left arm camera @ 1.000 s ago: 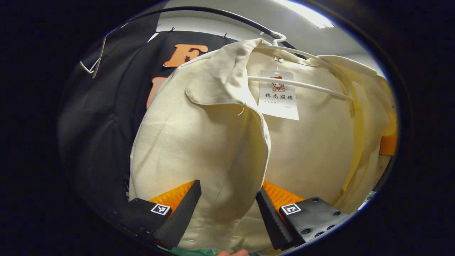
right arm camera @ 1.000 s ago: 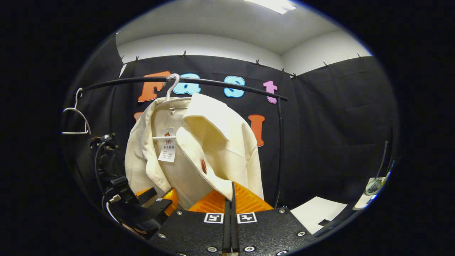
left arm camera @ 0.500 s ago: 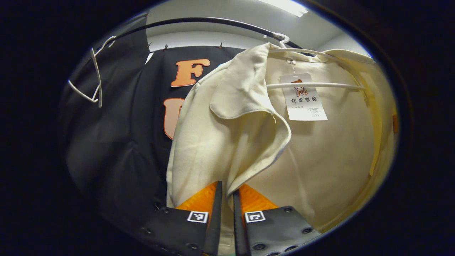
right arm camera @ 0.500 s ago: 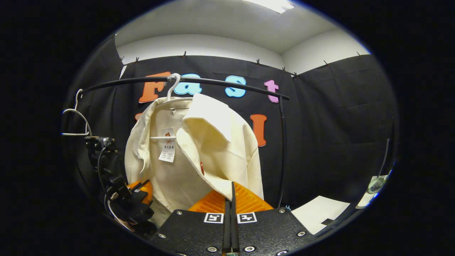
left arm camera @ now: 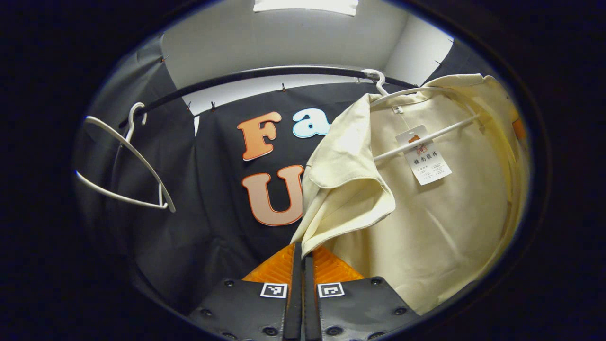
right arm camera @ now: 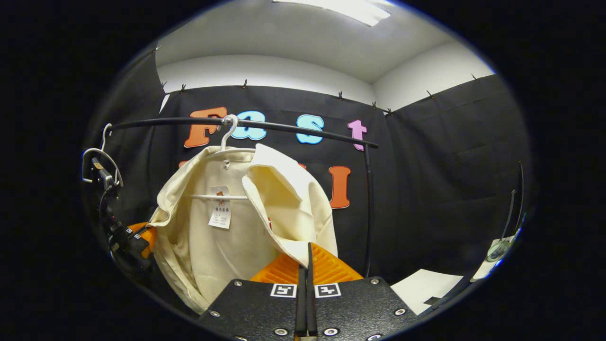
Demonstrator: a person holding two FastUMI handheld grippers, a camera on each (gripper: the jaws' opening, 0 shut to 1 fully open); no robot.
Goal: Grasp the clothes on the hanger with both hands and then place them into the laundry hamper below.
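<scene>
Jacket [right arm camera: 222, 237] on hanger [right arm camera: 227, 132], hung from rail [right arm camera: 293, 127]; left hand-held gripper [left arm camera: 299, 248] and right hand-held gripper [right arm camera: 307, 251] each clamp front edge. Grasp step done; next likely lift off, lower to hamper.

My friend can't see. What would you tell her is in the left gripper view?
The left claw is pinched shut on the front edge of a cream jacket, which hangs open on a white hanger from a black rail. A paper tag dangles inside the jacket, and an empty white hanger hangs farther left.
</scene>
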